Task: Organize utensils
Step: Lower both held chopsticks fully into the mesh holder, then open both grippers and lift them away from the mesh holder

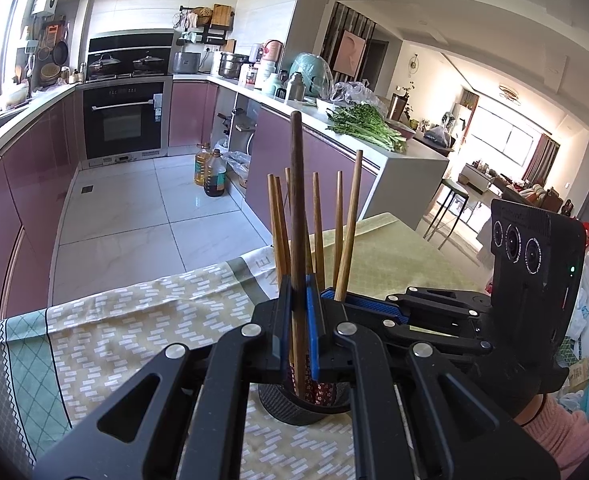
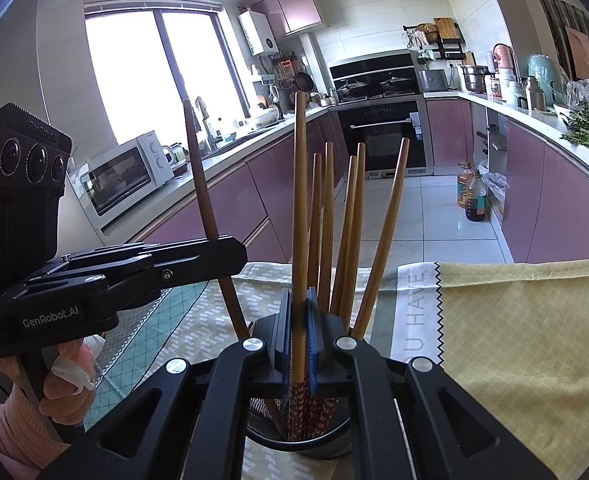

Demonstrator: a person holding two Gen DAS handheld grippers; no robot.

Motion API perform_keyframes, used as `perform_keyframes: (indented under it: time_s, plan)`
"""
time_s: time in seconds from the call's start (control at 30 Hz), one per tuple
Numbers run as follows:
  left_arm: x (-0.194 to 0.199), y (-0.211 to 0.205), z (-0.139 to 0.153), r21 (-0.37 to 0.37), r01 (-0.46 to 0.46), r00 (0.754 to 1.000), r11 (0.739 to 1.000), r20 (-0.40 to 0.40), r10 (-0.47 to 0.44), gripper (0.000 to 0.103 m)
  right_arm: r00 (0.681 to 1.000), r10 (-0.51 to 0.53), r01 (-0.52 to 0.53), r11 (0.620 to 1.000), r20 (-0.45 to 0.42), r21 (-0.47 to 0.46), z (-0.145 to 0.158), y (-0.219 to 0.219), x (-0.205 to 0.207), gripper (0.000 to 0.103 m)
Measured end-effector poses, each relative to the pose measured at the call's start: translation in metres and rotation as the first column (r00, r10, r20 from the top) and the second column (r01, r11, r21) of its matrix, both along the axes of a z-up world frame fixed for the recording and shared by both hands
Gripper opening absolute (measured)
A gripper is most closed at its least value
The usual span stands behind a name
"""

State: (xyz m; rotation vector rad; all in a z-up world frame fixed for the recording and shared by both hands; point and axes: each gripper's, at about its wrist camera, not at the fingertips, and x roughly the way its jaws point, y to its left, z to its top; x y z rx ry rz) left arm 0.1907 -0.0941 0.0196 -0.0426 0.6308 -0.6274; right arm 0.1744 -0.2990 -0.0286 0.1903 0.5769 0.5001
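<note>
A black mesh holder [image 1: 290,410] stands on the cloth-covered table and holds several wooden chopsticks [image 1: 317,224] upright. It also shows in the right wrist view [image 2: 318,446]. My left gripper [image 1: 298,316] is shut on a dark wooden stick [image 1: 296,184] whose lower end is inside the holder. My right gripper [image 2: 298,344] is shut on a lighter chopstick [image 2: 300,184] whose patterned lower end sits in the holder. The left gripper [image 2: 218,258] shows at the left of the right wrist view, with the dark stick [image 2: 200,176] passing through it.
The table has a patterned cloth [image 1: 134,320] and a yellow cloth [image 2: 526,340] on the right. The kitchen floor [image 1: 134,208], pink cabinets, an oven [image 2: 382,132] and oil bottles [image 1: 210,172] lie beyond the table's far edge.
</note>
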Motion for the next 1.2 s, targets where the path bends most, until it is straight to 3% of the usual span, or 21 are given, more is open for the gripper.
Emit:
perform_keyframes:
  time_s: [1.2]
  plan:
    - [0.011, -0.018, -0.007, 0.038, -0.028, 0.999, 0.999, -0.018, 0.029, 0.008, 1.000, -0.022, 0.022, 1.000, -0.014, 0.002, -0.003, -0.002, 0.004, 0.008]
